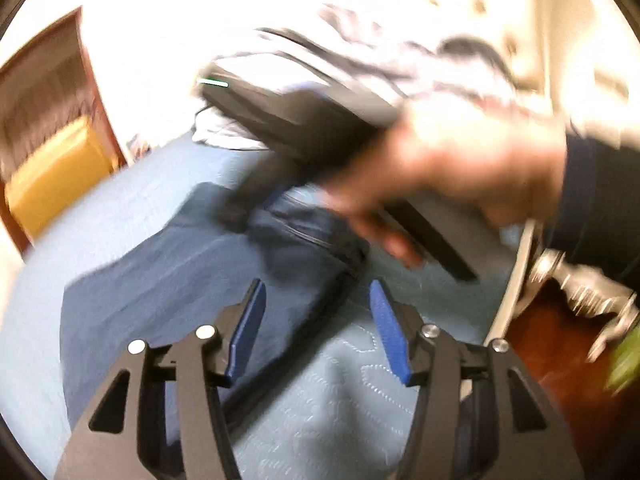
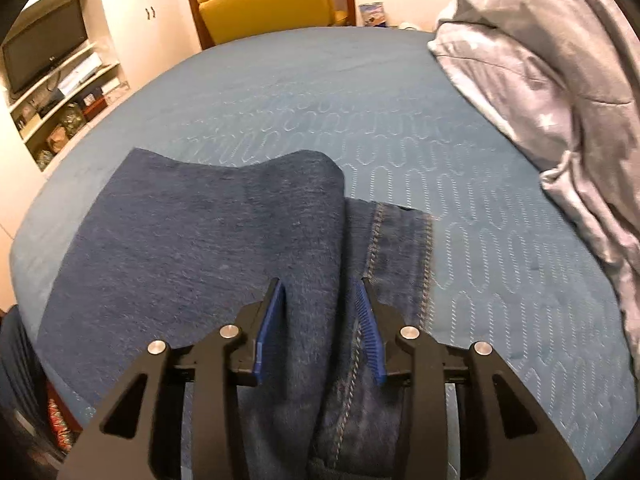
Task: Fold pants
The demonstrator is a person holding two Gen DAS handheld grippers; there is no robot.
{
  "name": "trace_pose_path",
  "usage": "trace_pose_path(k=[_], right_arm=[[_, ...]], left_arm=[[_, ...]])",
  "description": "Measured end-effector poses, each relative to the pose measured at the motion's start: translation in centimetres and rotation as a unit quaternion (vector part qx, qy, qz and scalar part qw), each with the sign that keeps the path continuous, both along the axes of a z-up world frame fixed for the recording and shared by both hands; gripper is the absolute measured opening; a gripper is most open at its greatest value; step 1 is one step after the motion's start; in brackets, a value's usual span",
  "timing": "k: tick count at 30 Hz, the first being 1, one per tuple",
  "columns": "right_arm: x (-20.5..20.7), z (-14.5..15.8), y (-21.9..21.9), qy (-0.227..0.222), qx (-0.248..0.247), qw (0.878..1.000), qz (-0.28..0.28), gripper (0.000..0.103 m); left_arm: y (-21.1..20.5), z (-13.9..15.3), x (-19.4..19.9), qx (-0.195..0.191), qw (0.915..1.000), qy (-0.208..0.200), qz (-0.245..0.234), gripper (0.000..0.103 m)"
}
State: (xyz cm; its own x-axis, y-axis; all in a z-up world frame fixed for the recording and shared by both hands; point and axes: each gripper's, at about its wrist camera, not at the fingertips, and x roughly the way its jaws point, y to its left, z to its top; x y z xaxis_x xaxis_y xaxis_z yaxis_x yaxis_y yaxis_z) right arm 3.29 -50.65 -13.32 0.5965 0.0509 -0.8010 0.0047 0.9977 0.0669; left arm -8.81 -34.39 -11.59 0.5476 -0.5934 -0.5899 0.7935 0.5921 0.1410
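Left tongs (image 1: 318, 328): wide open, with nothing between the blue pads. They hang over the edge of the pants and the bed.
Right tongs (image 2: 320, 320): partly open, with a thick fold of the pants between the pads. I cannot tell if the pads are pressing on the cloth.
Pants (image 2: 208, 240): dark blue jeans. They lie on the bed, with one part folded over another. A seam with light stitches runs along the right side, next to the right pad.
Bed cover (image 2: 460, 200): light blue with stitched loops. The pants rest on it.
Hand (image 1: 460, 168): seen from the left tongs, blurry. It holds the black handle of the other tongs (image 1: 288, 116) over the pants.
Grey blanket (image 2: 540, 80): has white stars. It is piled on the bed, to the right of the pants and well apart from them.
Yellow chair (image 2: 268, 0): stands past the far end of the bed.
TV (image 2: 44, 48): sits on a white shelf at the far left.
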Motion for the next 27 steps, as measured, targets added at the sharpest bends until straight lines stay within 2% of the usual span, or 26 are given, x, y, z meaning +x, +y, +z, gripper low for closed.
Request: trace_pose_path(k=[2,4,5,6,10,13,15,22,27], right_arm=[[-0.4,0.0,0.3,-0.001,-0.012,1.000,-0.011,0.037],[-1.1,0.4,0.5,-0.005,-0.023,0.999,-0.041,0.038],[-1.5,0.6,0.6,-0.008,-0.026,0.998,-0.055,0.039],[-2.4,0.9,0.7,-0.015,-0.027,0.996,-0.079,0.041],[-5.1,0.6,1.6,-0.027,-0.002,0.992,-0.122,0.042],[-5.5,-0.5,2.1,-0.009,-0.011,0.989,-0.145,0.042],[-5.5,-1.1,2.5,0.000,-0.022,0.988,-0.155,0.043],[-5.1,-2.2,2.6,0.009,-0.037,0.984,-0.174,0.047],[-5.0,-2.5,2.4,0.009,-0.031,0.983,-0.178,0.048]], left_arm=[[2.3,2.0,3.2,-0.036,0.9981,0.035,0.035,0.054],[3.5,2.8,7.9,-0.052,0.9926,0.080,0.075,0.052],[3.8,2.9,10.0,-0.056,0.9899,0.096,0.088,0.042],[3.8,2.8,12.1,-0.059,0.9872,0.114,0.095,0.038],[1.8,1.3,20.2,-0.055,0.9750,0.202,0.074,0.022],[-1.4,-0.9,23.5,-0.029,0.9676,0.246,0.049,0.020],[-3.2,-2.4,24.4,-0.002,0.9690,0.242,0.048,0.020],[-6.7,-4.0,25.6,0.049,0.9704,0.234,0.035,0.019],[-7.1,-4.2,25.7,0.059,0.9685,0.239,0.038,0.019]])
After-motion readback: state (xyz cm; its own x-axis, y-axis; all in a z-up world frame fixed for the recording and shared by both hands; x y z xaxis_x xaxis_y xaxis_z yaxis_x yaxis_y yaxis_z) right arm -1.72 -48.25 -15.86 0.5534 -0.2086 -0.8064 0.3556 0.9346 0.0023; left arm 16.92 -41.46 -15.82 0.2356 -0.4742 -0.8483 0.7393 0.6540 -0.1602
